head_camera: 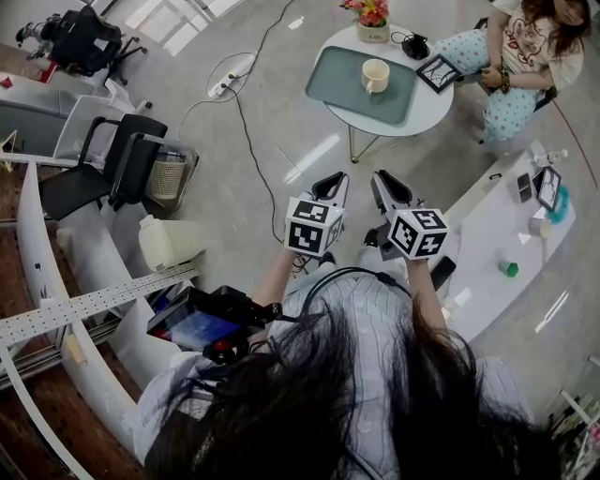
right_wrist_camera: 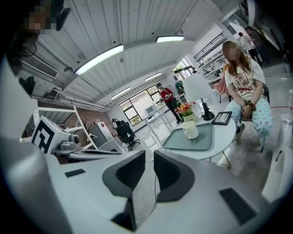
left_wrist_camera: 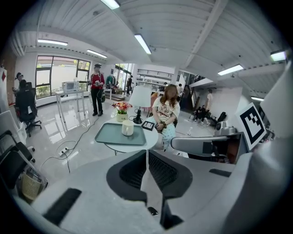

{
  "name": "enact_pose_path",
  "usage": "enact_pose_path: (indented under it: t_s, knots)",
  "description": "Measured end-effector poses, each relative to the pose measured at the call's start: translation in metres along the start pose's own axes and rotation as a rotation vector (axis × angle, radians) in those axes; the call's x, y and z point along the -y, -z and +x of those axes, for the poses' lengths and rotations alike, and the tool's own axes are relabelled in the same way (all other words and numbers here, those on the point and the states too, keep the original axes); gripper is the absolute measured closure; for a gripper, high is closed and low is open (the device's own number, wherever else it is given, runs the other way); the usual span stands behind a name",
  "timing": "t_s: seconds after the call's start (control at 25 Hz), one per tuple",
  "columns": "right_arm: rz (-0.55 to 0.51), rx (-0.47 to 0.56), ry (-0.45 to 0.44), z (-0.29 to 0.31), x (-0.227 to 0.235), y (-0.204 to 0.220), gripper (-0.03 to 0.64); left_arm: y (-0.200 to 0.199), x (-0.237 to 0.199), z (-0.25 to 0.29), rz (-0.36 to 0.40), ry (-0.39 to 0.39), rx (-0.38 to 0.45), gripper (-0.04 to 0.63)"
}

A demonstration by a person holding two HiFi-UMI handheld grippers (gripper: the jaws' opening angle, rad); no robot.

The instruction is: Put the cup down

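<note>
Close in, the left gripper (head_camera: 333,180) has its jaws pressed together on nothing, and the right gripper (head_camera: 384,178), just beside it, has its jaws a narrow gap apart, also empty. Both hang over bare grey floor (head_camera: 281,155). The edge of a white counter (head_camera: 502,225) hems this gap on the right, and a curved white desk (head_camera: 89,253) with black chairs (head_camera: 112,169) and a mesh bin (head_camera: 169,176) hems it on the left. A cable (head_camera: 246,127) crosses the floor ahead to a power strip (head_camera: 225,86). Beyond stands a round white table (head_camera: 429,111) carrying a grey-green tray (head_camera: 342,89). The cup (head_camera: 375,75) sits upright on the tray, well apart from both grippers. A flower pot (head_camera: 371,19) stands by the far rim, with a seated person (head_camera: 520,56) at the table's right. The room is a bright, glossy-floored hall.
</note>
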State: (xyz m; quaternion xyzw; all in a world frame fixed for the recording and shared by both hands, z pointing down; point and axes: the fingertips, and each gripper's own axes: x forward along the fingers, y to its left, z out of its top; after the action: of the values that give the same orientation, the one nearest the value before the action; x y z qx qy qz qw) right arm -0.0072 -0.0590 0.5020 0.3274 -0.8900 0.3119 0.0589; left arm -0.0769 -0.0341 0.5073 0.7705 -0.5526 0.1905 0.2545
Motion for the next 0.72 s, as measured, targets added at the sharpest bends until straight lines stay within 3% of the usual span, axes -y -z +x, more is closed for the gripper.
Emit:
enact_pose_path:
  t_s: [0.72]
  knots:
    - [-0.041,0.018,0.041,-0.025,-0.100,0.059,0.545,0.061,-0.020,-0.094,0.011,0.052,0.011,0.578]
